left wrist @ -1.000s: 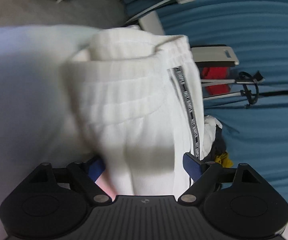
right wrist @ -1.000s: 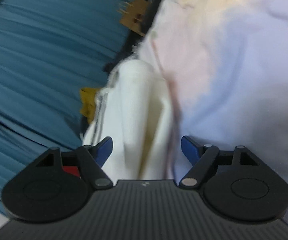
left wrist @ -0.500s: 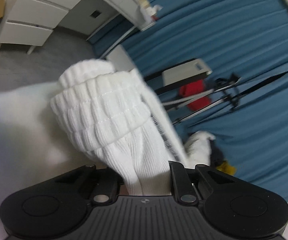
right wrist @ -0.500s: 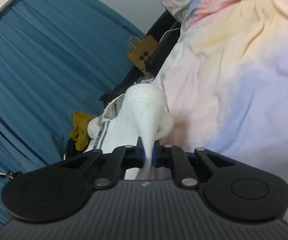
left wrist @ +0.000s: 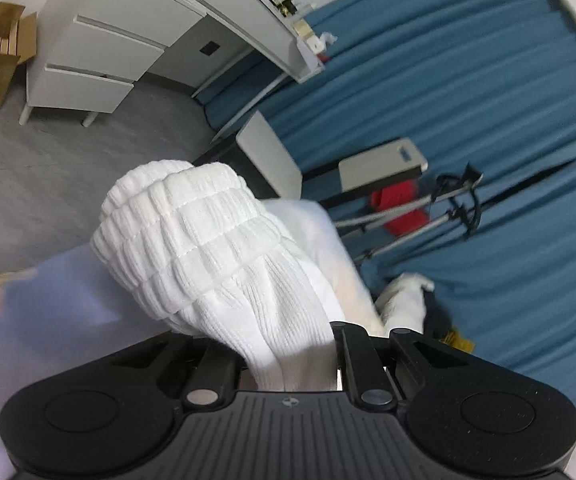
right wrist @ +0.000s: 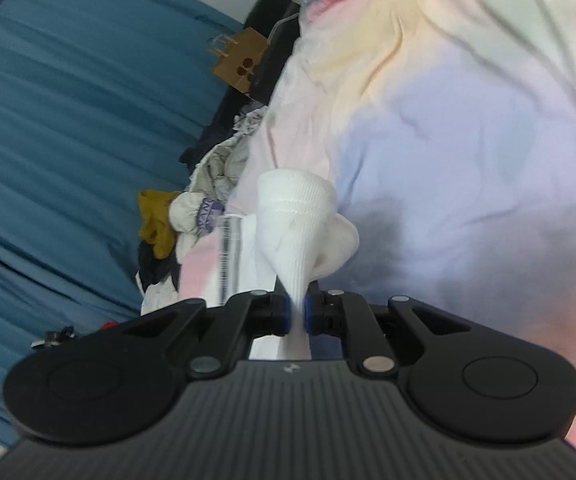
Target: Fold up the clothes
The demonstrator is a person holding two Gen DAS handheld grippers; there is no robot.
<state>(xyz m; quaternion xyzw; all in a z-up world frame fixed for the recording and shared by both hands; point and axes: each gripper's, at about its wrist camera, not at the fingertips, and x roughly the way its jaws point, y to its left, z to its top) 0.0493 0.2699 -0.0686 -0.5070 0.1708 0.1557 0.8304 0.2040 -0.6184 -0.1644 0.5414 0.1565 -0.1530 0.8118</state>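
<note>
White ribbed trousers with a gathered waistband (left wrist: 192,232) and a black-and-white side stripe are held up above the pastel bedsheet (right wrist: 467,152). My left gripper (left wrist: 288,364) is shut on the waistband end, which bunches out above its jaws. My right gripper (right wrist: 296,314) is shut on another white ribbed fold of the trousers (right wrist: 295,220), which sticks up in a cone shape; the striped side seam (right wrist: 230,252) hangs blurred to its left. The rest of the garment hangs out of sight below both grippers.
A pile of other clothes (right wrist: 192,216), white, mustard and dark, lies at the bed's edge by the blue curtain (right wrist: 68,120). A white drawer unit (left wrist: 100,52), a shelf, a stand with a red cloth (left wrist: 395,200) and a brown paper bag (right wrist: 240,64) stand around.
Both grippers closed from open onto the white trousers and lifted them off the bed; the views swung up to show the room and more bedsheet.
</note>
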